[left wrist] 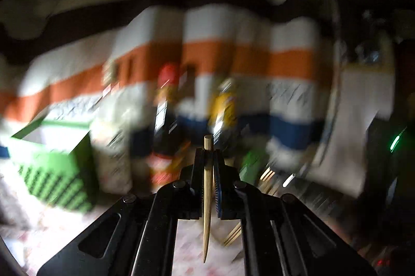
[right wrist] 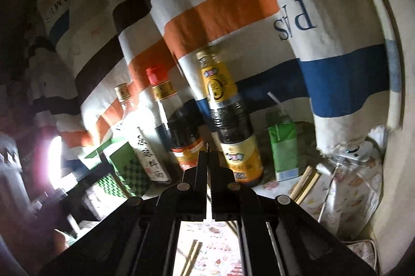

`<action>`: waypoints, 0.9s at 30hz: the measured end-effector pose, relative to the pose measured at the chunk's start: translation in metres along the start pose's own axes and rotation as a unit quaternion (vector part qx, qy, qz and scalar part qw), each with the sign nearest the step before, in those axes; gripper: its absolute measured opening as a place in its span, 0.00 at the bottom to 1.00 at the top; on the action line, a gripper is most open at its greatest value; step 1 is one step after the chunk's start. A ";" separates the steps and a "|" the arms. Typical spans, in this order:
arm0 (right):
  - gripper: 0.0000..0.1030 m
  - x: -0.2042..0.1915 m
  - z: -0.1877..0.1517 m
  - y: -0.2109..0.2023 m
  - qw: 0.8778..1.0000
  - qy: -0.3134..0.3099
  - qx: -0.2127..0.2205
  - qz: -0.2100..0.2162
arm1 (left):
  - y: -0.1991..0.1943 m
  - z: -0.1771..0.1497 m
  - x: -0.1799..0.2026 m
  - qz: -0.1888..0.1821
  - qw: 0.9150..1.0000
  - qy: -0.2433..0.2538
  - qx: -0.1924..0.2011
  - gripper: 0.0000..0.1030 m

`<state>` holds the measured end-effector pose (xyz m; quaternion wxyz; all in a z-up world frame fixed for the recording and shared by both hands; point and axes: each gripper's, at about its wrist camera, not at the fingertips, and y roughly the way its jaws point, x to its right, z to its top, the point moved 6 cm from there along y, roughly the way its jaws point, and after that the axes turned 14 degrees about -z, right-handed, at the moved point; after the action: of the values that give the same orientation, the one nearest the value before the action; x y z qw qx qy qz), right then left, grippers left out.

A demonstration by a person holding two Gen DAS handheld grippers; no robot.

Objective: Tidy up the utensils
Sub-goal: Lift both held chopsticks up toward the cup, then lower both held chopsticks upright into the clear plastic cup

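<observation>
Left hand-held gripper (left wrist: 207, 167) pinches one chopstick (left wrist: 207, 198), upright at 12 o'clock | right hand-held gripper (right wrist: 208, 172) pressed together | three bottles (right wrist: 228, 120), one green carton (right wrist: 284, 149), loose chopsticks (right wrist: 304, 184) on bench (right wrist: 350, 195)

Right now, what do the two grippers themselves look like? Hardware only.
Both match: the left gripper and right gripper are matte black, with angular linkage arms, round pivot bolts and two flat, narrow fingers. The left's inner pads are ridged, one showing blue. No cables, markings, hands or sleeves are visible.
</observation>
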<state>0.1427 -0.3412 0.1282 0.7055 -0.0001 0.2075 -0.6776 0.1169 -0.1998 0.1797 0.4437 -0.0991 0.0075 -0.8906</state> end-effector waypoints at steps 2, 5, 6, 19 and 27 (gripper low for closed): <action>0.02 0.002 -0.001 0.004 1.000 -0.006 0.001 -0.016 | 0.006 0.015 0.010 -0.017 0.999 -0.016 0.024 0.06; 0.02 0.010 -0.004 0.012 1.000 0.004 -0.001 -0.028 | 0.006 0.021 0.028 -0.055 0.996 -0.013 0.074 0.06; 0.02 0.016 -0.003 0.015 0.999 0.017 -0.004 -0.028 | 0.006 0.018 0.029 -0.062 0.994 -0.008 0.088 0.06; 0.02 0.062 -0.004 0.037 0.993 0.106 -0.016 -0.045 | 0.043 -0.037 -0.035 -0.054 0.990 -0.096 0.085 0.06; 0.02 0.082 -0.018 0.066 0.988 0.138 -0.050 -0.051 | 0.059 -0.063 -0.051 -0.030 0.992 -0.105 0.062 0.06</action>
<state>0.2002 -0.4089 0.0691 0.6337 0.0472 0.3363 -0.6951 0.1818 -0.2001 0.1033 0.4205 -0.1646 -0.0974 -0.8869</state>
